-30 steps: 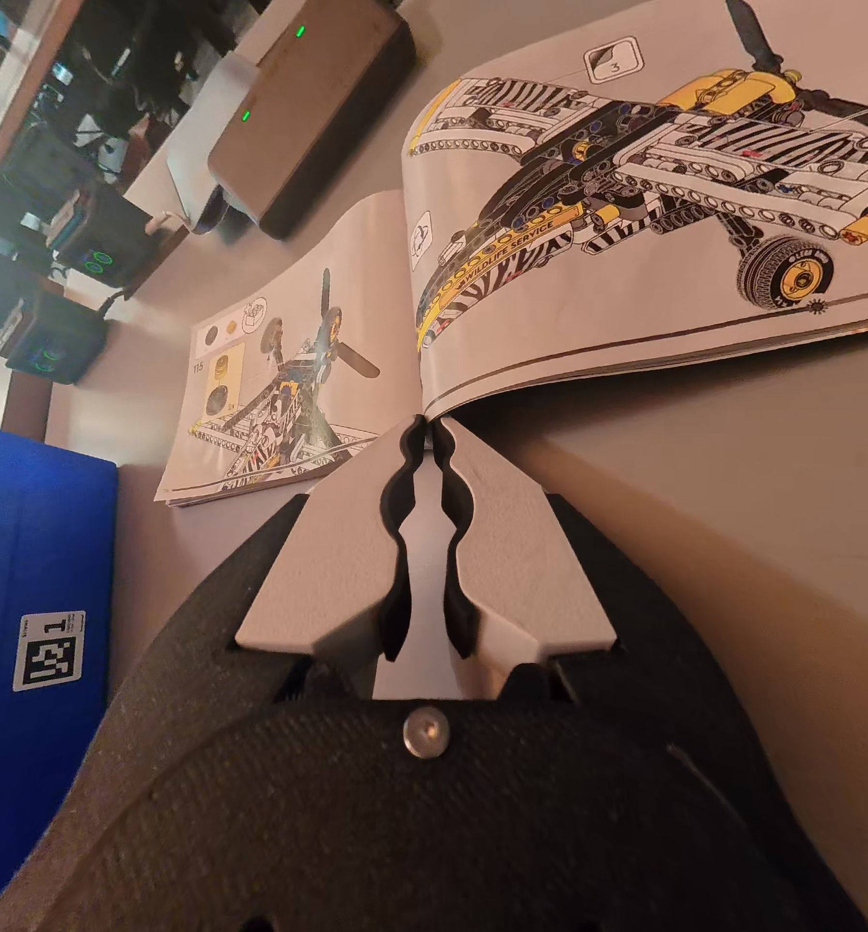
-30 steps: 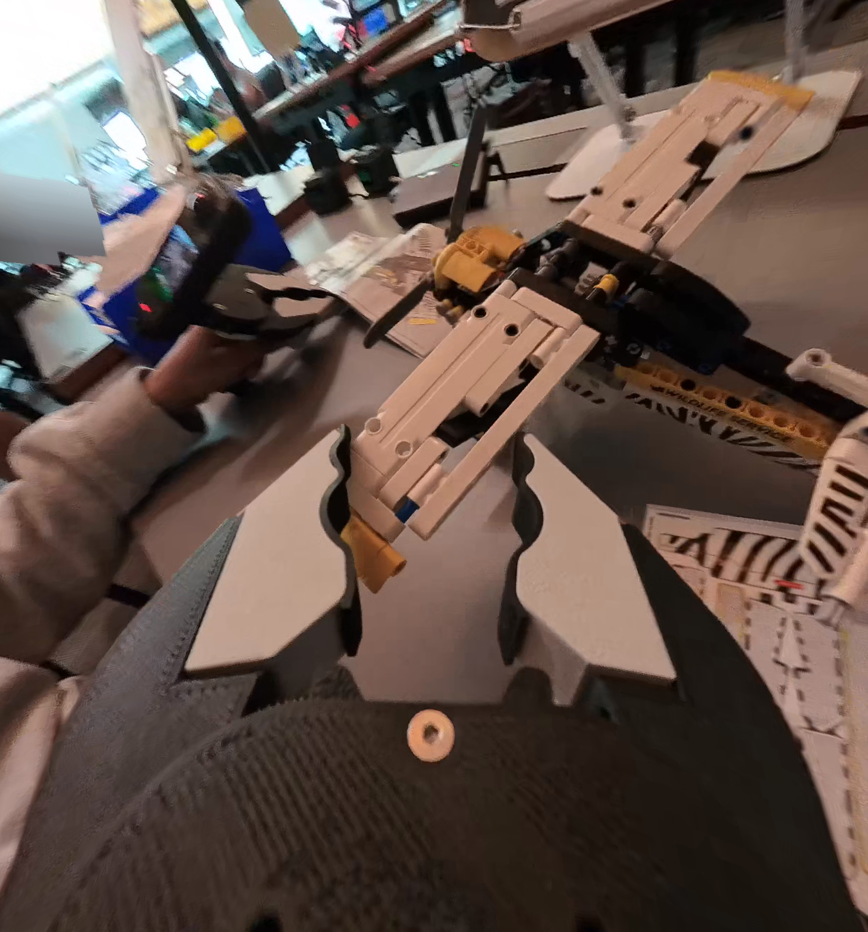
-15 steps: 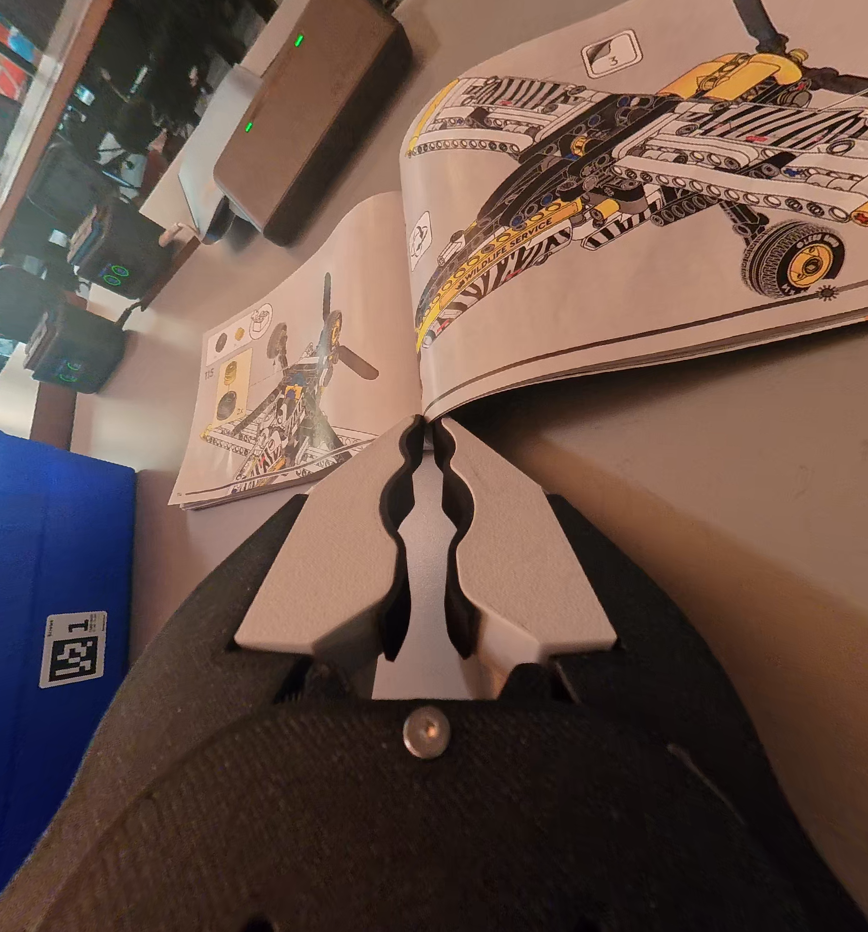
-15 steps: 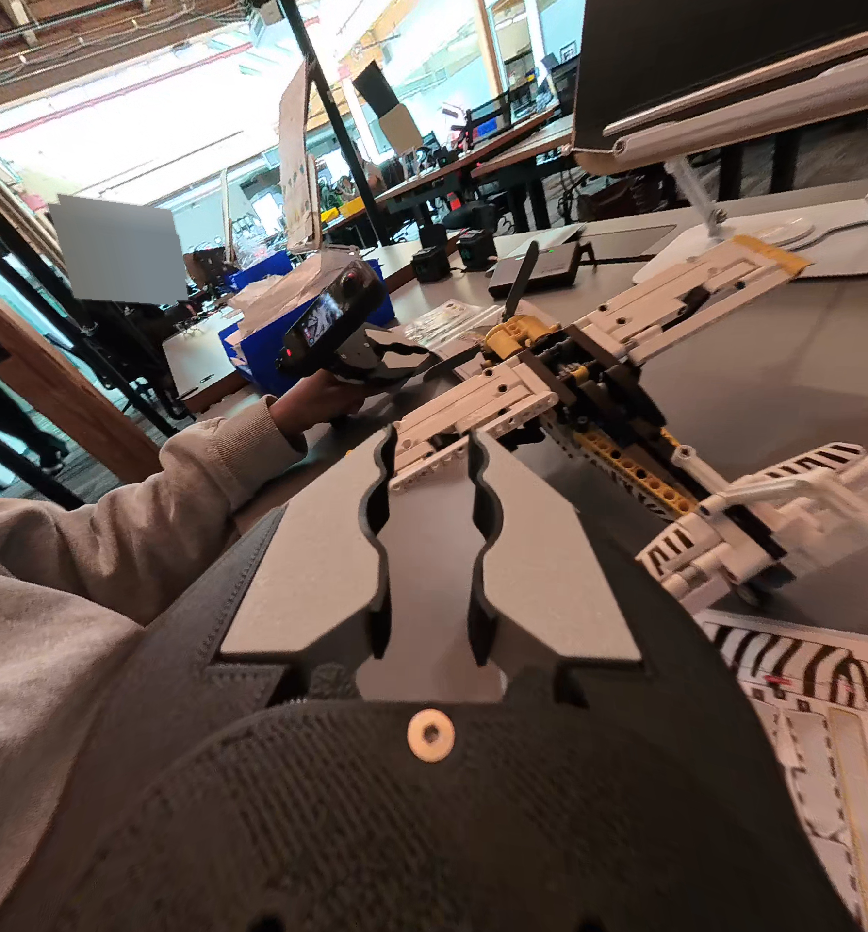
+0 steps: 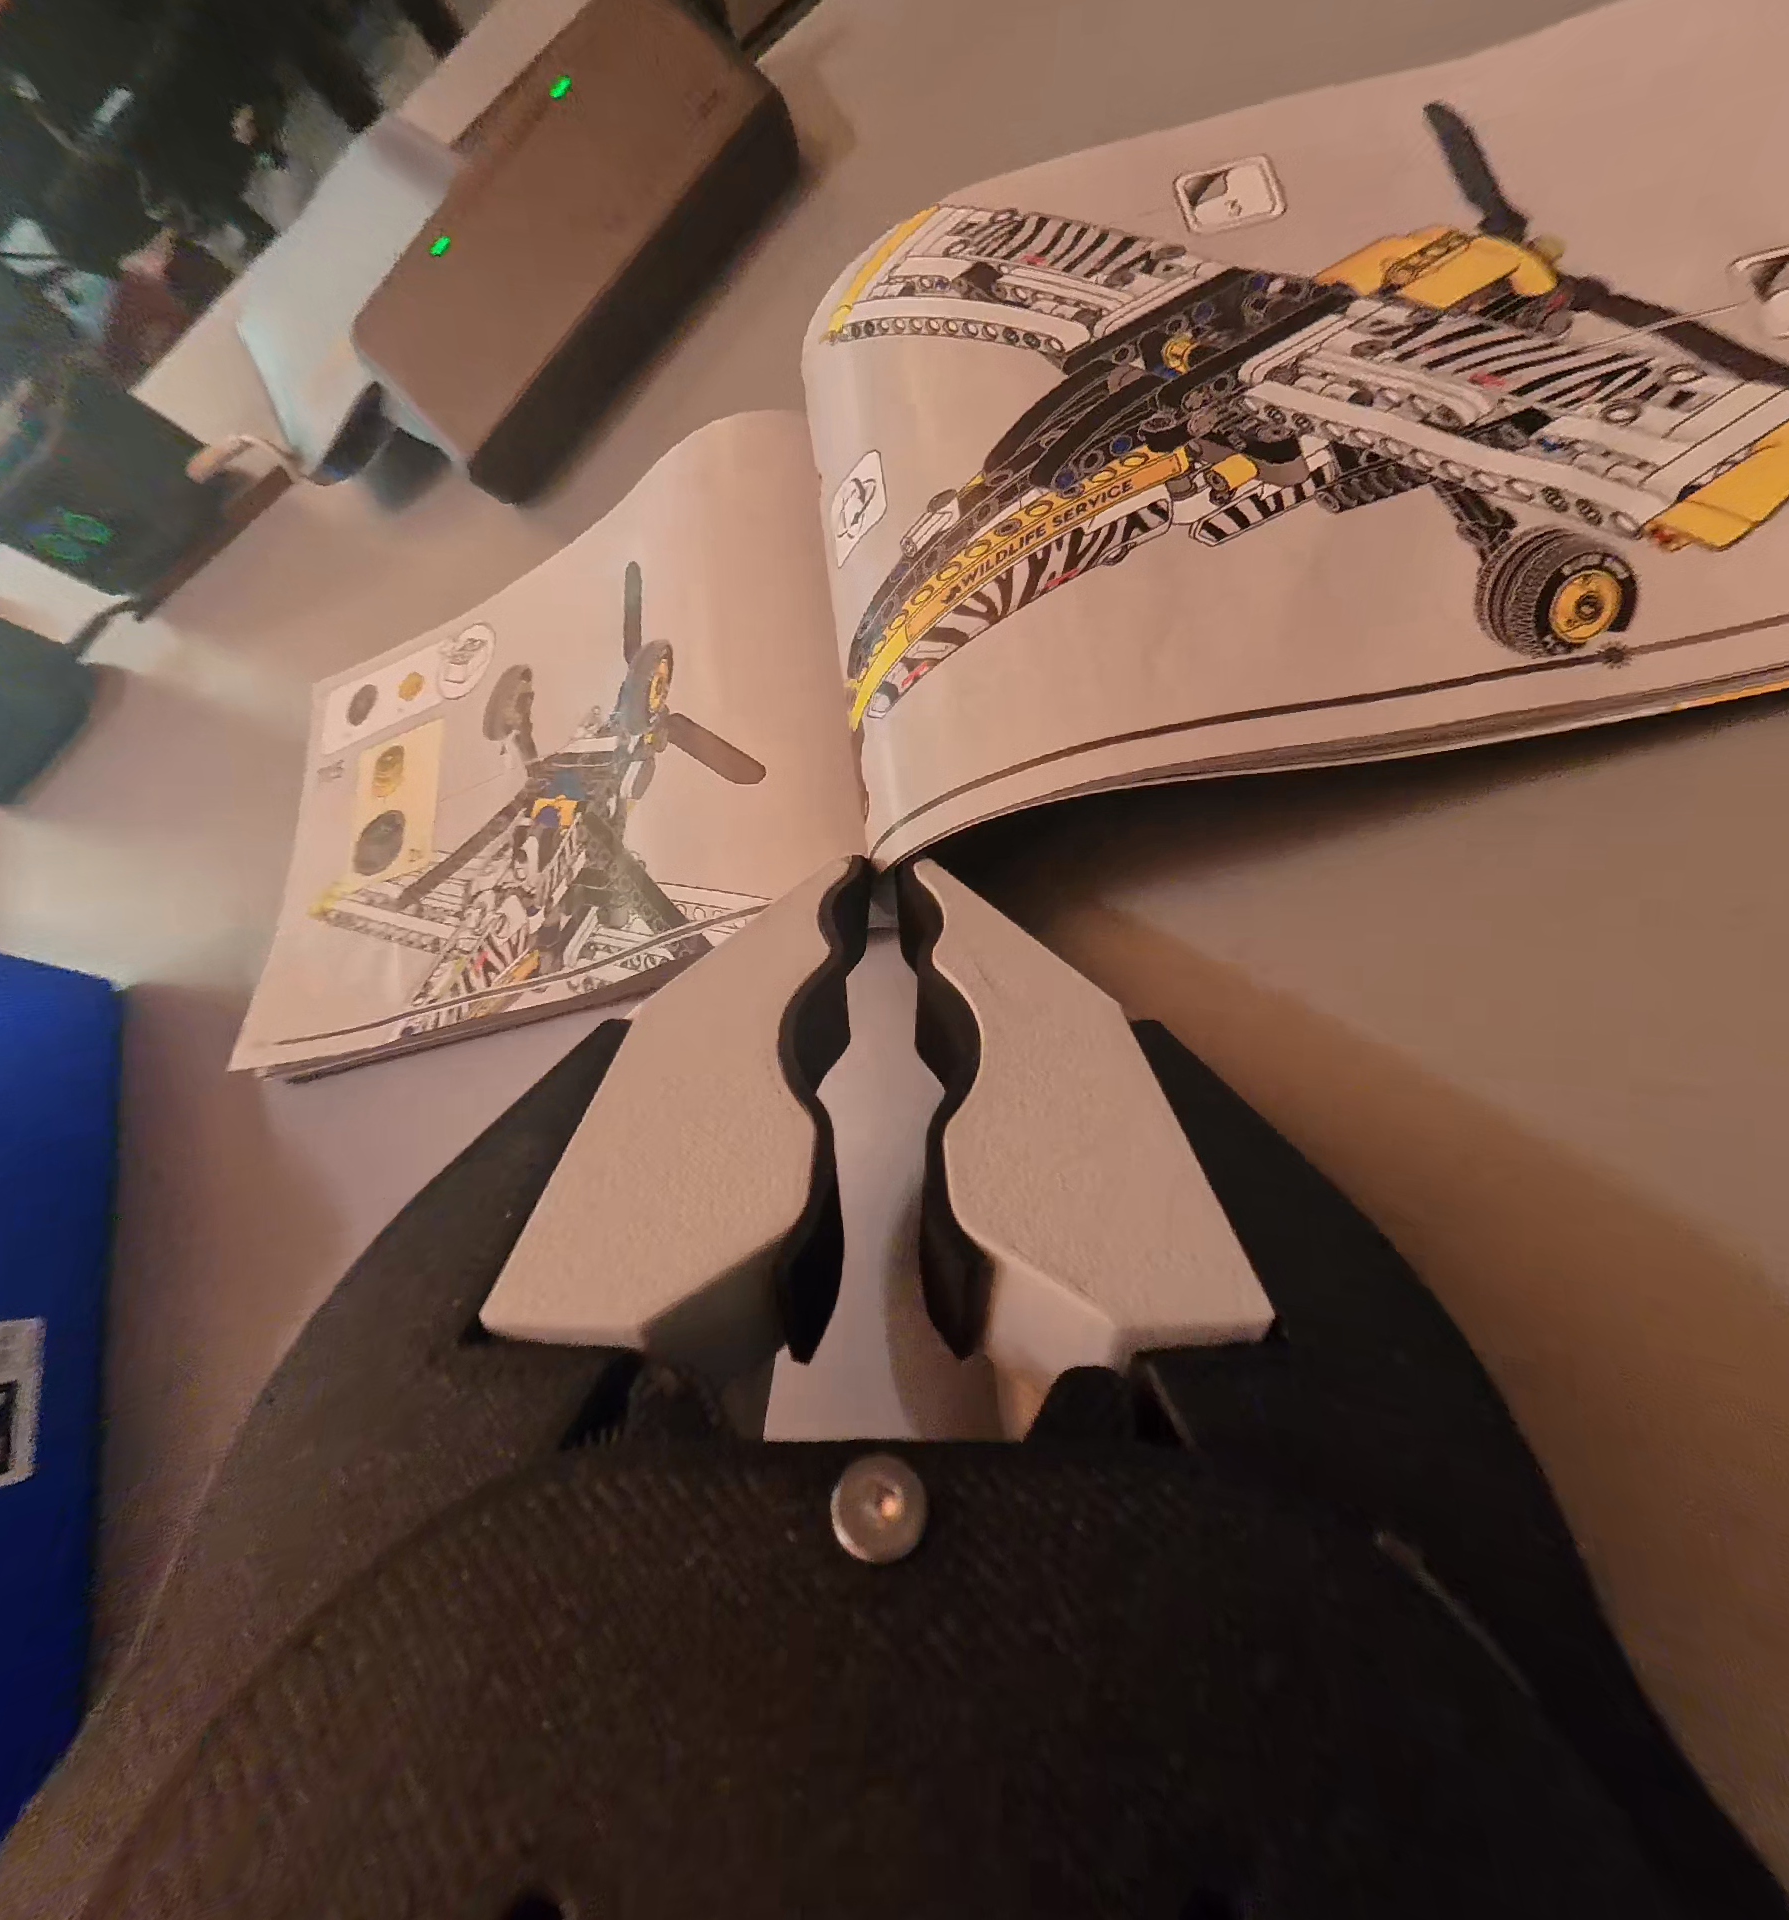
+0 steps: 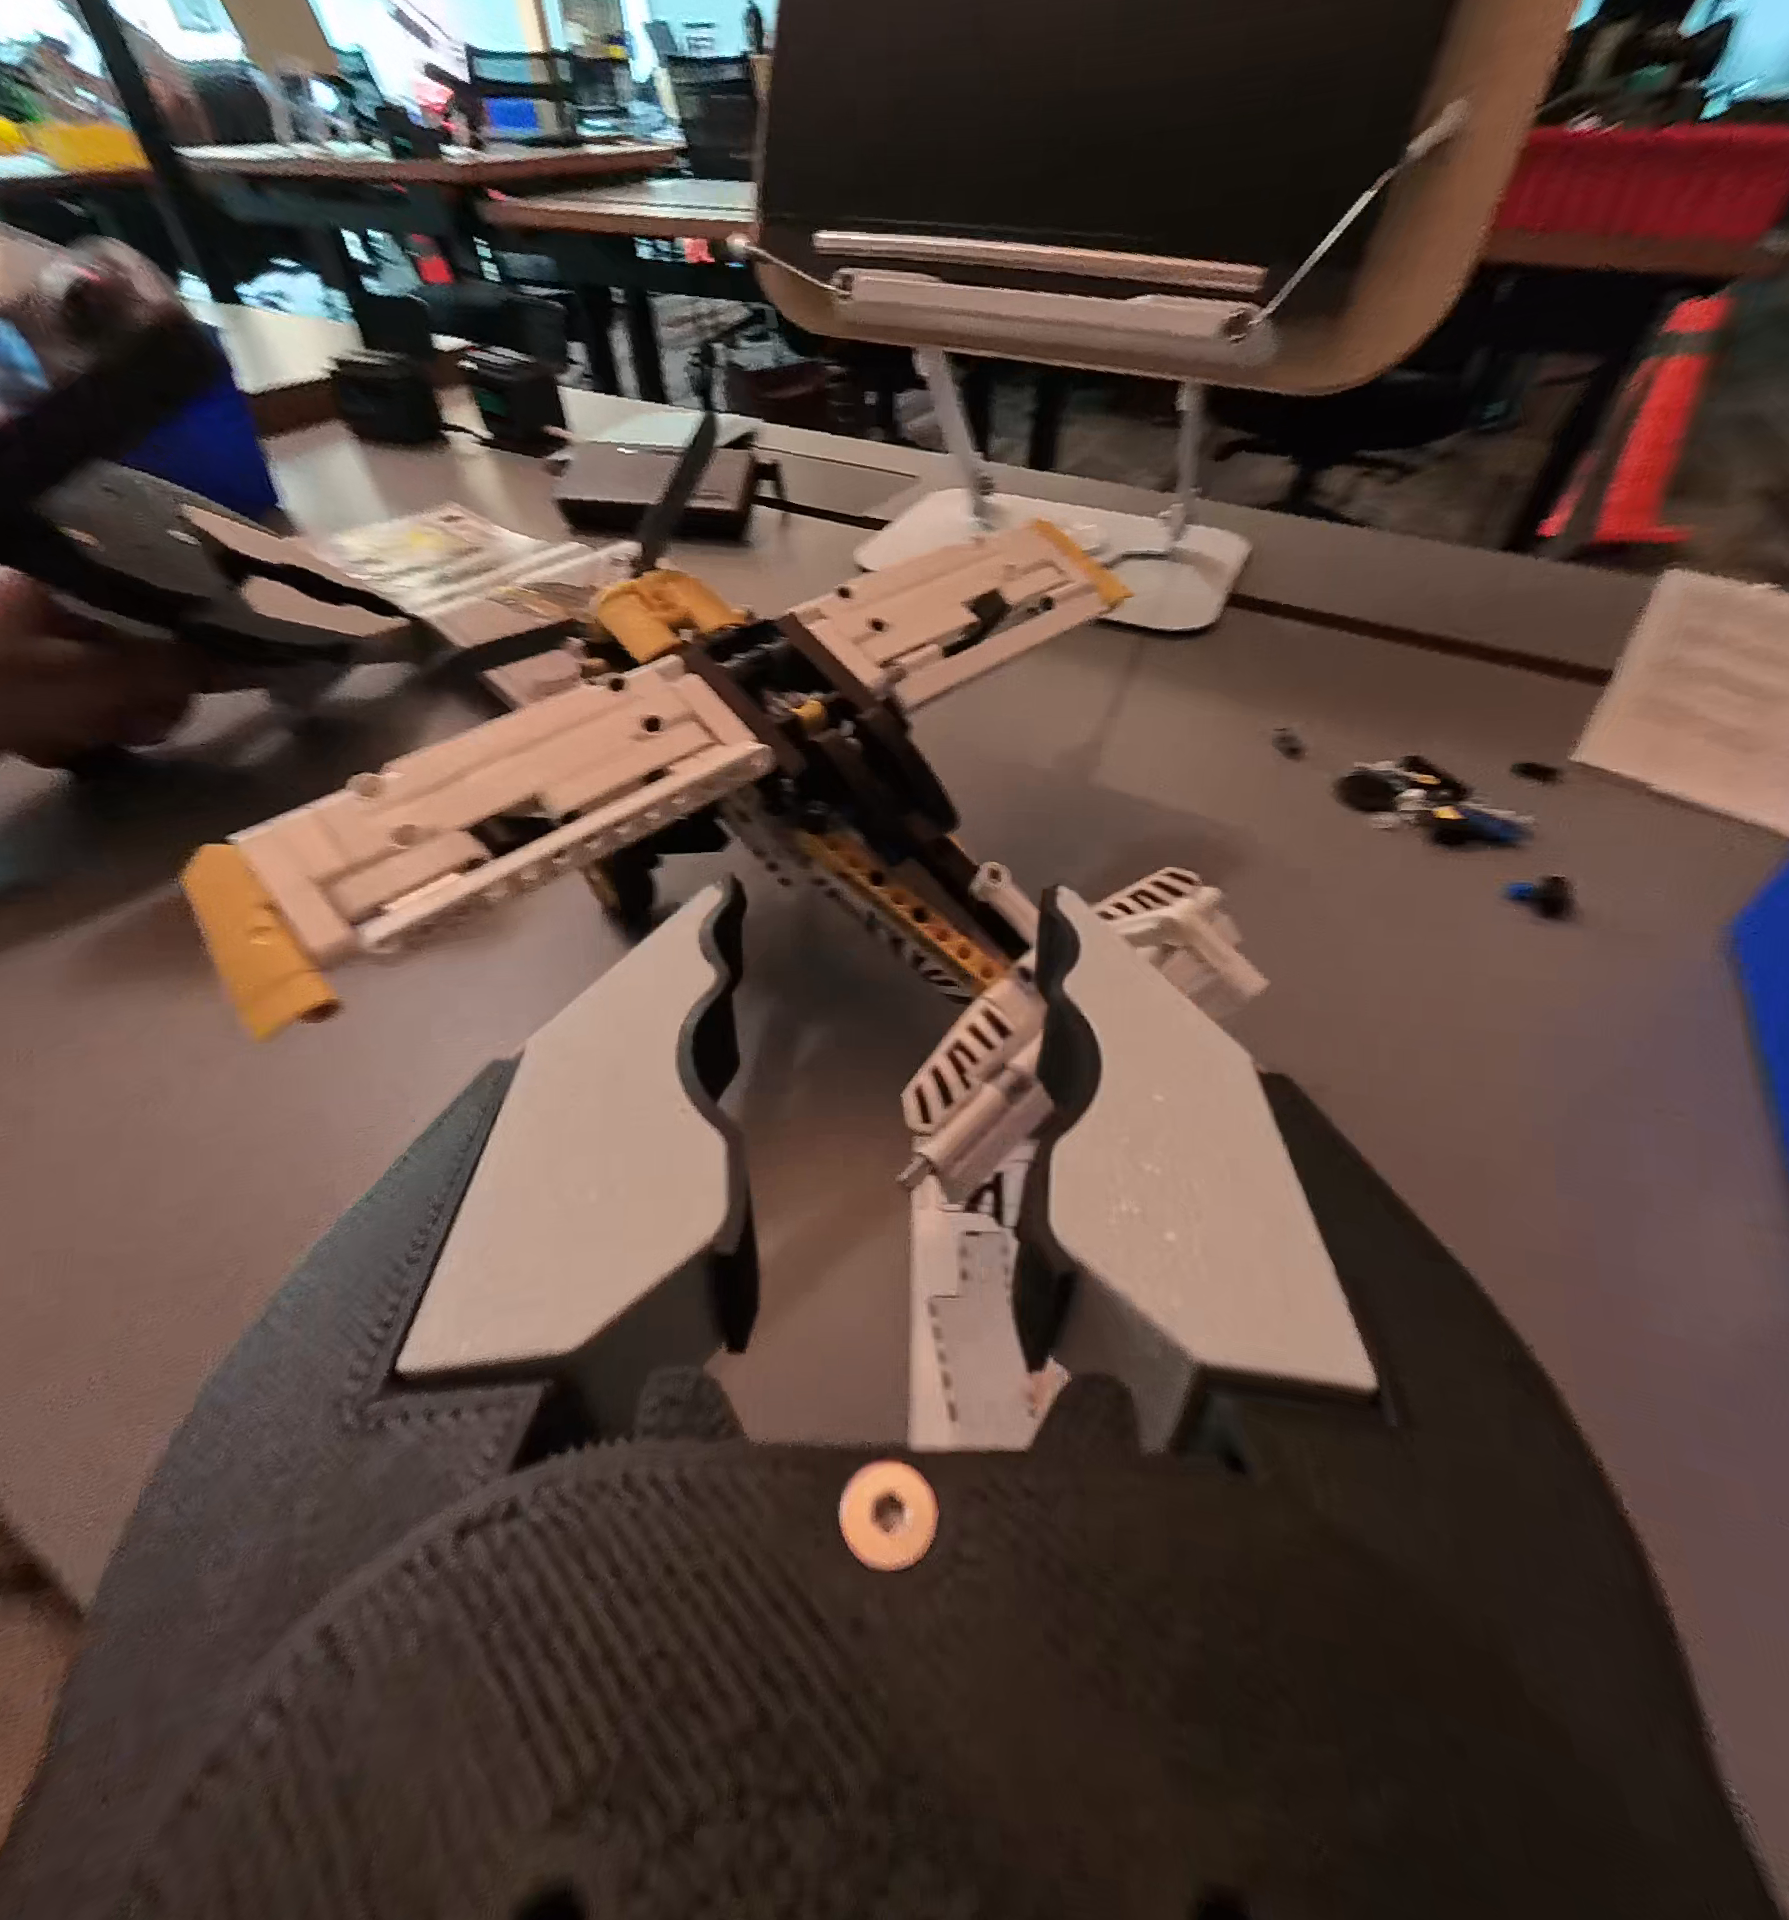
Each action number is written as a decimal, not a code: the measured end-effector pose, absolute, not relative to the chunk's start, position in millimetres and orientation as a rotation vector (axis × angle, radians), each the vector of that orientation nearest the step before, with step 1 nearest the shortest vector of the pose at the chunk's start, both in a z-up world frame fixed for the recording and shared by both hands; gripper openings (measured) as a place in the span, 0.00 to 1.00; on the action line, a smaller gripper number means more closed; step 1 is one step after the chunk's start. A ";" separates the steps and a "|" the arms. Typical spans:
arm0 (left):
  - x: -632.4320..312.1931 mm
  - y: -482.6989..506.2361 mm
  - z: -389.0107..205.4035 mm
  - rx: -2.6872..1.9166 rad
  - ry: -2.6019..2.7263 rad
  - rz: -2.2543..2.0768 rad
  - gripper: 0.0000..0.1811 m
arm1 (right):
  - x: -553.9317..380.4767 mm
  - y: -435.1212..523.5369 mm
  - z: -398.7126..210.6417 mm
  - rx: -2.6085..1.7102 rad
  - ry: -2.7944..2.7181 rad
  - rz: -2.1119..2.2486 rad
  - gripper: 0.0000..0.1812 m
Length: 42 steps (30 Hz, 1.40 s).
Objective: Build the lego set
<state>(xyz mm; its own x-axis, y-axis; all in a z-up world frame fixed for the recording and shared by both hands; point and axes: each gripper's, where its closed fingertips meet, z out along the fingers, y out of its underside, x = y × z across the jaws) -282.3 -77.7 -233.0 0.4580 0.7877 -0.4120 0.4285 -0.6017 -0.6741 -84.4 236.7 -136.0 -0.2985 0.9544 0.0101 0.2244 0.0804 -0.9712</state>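
My right gripper (image 6: 890, 904) gapes around the plane's tail (image 6: 983, 1060), fuselage running upper-left; my left gripper (image 5: 877, 878), closed, meets the instruction booklet (image 5: 1285, 540).

The lego plane (image 6: 765, 748) stood on the grey table — white wings spread with yellow tips, yellow nose with black propeller pointing away, zebra-striped tail nearest the camera. The instruction booklet (image 5: 973, 582) lay open beyond it. Loose pieces (image 6: 1430, 795) lay scattered right of the plane.
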 end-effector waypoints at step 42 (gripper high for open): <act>-273.6 -66.8 -214.9 -2.002 -1.012 0.570 0.17 | -42.7 145.0 -176.4 -1.085 -2.283 1.186 0.06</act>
